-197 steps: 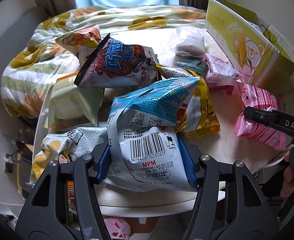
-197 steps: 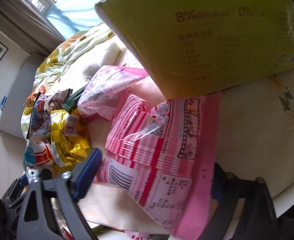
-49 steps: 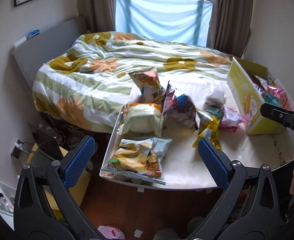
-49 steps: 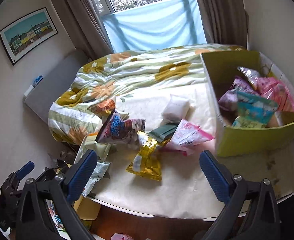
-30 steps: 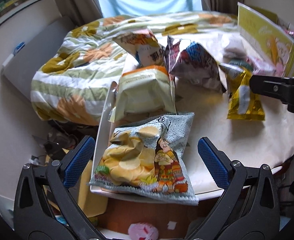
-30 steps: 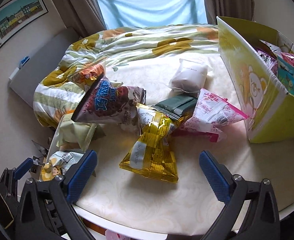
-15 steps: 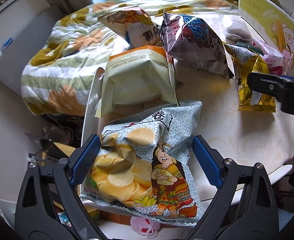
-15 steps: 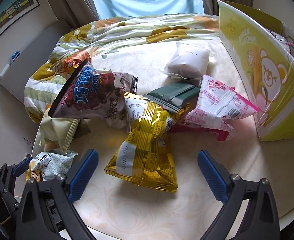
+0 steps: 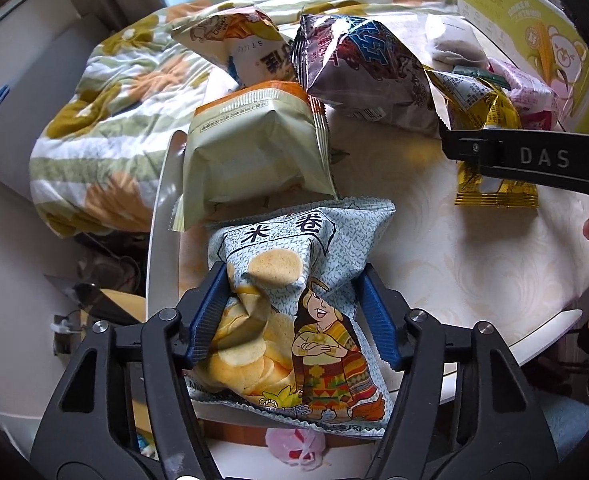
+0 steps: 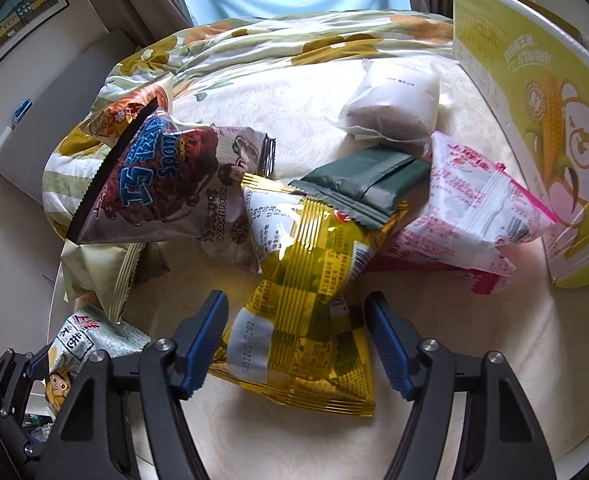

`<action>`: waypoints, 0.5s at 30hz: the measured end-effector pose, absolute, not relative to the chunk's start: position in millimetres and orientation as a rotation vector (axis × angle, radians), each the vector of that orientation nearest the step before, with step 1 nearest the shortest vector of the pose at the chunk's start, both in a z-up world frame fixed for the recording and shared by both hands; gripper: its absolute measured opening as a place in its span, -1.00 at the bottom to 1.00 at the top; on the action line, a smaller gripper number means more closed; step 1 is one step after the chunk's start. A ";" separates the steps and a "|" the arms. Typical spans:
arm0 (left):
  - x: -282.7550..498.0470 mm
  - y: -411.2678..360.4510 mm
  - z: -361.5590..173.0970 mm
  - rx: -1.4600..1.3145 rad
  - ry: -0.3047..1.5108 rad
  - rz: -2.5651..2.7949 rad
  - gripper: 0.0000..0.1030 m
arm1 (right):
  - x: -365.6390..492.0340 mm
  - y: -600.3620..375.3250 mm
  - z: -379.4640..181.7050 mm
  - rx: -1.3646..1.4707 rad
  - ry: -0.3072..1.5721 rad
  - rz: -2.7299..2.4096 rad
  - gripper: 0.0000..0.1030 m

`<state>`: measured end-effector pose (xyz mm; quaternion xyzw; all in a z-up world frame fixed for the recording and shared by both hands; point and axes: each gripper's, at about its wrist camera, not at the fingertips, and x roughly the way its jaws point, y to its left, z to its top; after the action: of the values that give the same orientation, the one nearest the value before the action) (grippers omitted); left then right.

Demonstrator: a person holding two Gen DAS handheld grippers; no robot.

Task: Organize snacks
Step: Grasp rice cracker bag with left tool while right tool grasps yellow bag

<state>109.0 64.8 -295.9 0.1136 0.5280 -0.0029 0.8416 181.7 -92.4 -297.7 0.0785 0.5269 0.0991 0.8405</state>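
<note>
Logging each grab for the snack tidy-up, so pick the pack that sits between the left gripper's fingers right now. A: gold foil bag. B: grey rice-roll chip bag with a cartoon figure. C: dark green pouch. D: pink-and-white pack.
B: in the left wrist view the blue fingers of the left gripper pinch the grey rice-roll chip bag from both sides, creasing it.

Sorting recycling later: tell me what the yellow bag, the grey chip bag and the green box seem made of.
Yellow bag: metallised plastic film, probably; glossy, with bright glints and sharp creases.
Grey chip bag: printed plastic film, duller finish; it crumples between the left gripper's pads and has zigzag-cut sealed edges.
Green box: printed cardboard, likely; stiff flat walls, pale cut edge, matte to faintly satin.
</note>
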 end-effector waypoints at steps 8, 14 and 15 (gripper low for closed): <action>107.4 69.3 -290.9 0.216 1.117 -0.007 0.14 | 176.7 -87.1 -295.6 0.120 1.101 0.205 0.01; 104.7 70.8 -285.7 0.195 1.111 0.000 0.13 | 168.0 -91.1 -291.6 0.130 1.092 0.217 -0.11; 104.5 71.0 -284.0 0.191 1.108 -0.001 0.13 | 166.8 -91.1 -291.1 0.130 1.091 0.218 -0.13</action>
<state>104.5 71.0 -284.0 0.0905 0.5252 -0.0006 0.8462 166.8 -91.1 -291.1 0.0617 0.5173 0.1035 0.8473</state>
